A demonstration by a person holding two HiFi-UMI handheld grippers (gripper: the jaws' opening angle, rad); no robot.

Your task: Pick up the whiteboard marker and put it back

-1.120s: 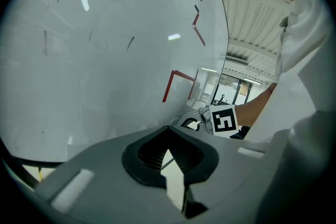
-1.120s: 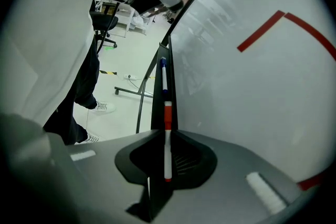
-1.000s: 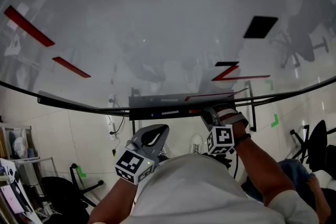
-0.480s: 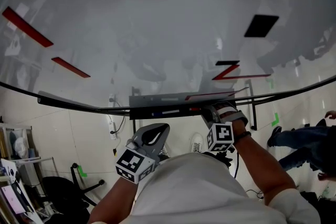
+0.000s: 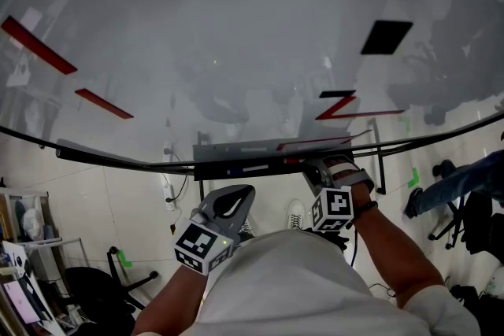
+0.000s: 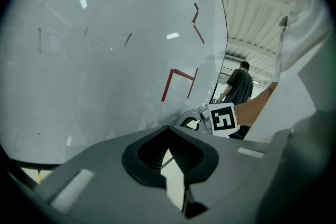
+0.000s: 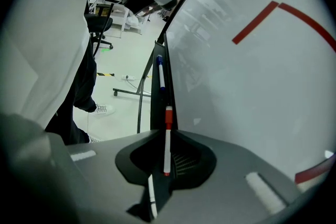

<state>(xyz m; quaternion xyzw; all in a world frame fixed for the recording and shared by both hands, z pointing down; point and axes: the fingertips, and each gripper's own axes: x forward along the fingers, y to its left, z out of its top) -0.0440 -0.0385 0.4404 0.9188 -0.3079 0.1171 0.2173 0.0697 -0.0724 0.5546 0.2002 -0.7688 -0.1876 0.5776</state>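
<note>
The whiteboard marker (image 7: 167, 144), white with a red cap, lies lengthwise over the marker tray (image 7: 156, 99) under the whiteboard (image 5: 236, 35). My right gripper (image 7: 168, 132) is shut on the marker, whose tail end reaches back between the jaws. In the head view the right gripper (image 5: 313, 168) sits at the tray (image 5: 236, 162), right of its middle. My left gripper (image 5: 241, 194) hangs below the tray, shut and holding nothing; in its own view the left gripper (image 6: 168, 128) has only floor behind its narrow slit.
A blue-capped marker (image 7: 159, 68) lies farther along the tray. Red lines (image 5: 346, 110) and a black square (image 5: 386, 37) mark the board. The board's stand legs (image 7: 131, 93) rest on the floor. A person (image 5: 461, 177) walks at the right; an office chair (image 5: 94, 283) stands lower left.
Both grippers have held their places. In the background at the right, a person has walked across the floor.
</note>
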